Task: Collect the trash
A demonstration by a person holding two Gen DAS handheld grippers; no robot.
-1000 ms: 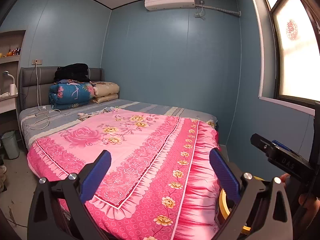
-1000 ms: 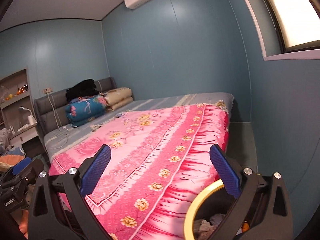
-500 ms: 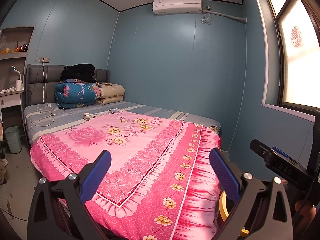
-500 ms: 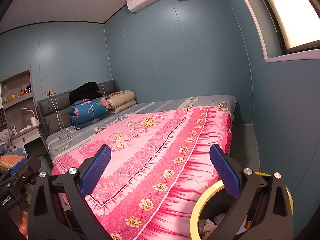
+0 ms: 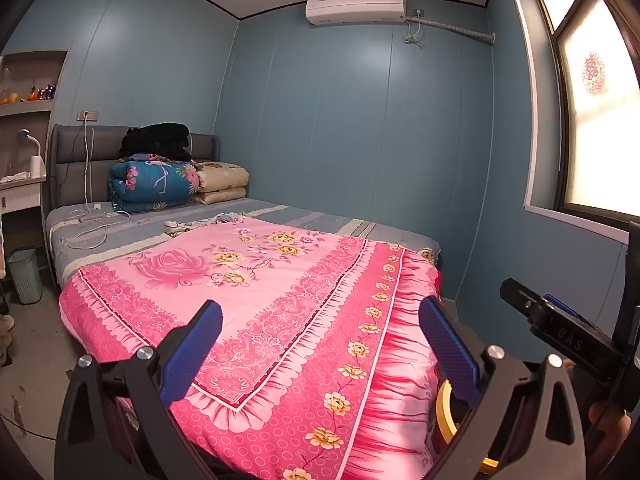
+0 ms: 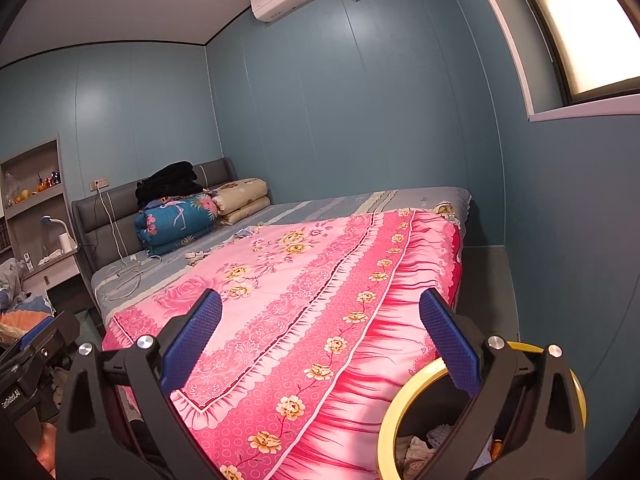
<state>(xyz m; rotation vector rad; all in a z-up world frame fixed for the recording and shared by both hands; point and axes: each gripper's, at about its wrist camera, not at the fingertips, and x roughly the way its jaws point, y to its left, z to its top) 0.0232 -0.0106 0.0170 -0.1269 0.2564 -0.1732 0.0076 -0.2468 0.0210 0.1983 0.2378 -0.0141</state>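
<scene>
A yellow-rimmed trash bin stands on the floor at the bed's near right corner, with crumpled paper inside; its rim also shows in the left wrist view. My right gripper is open and empty above the bed's foot, with its right finger over the bin. My left gripper is open and empty, facing the bed. Small scraps lie on the grey sheet mid-bed. The right gripper's body shows at the right of the left wrist view.
A bed with a pink floral quilt fills the room. Folded bedding and cables lie near the headboard. A grey bin stands on the floor at left. Blue walls close in on the right.
Both views have shifted slightly: the bed has slid right and the bin shows more fully in the right wrist view. Both grippers stay open.
</scene>
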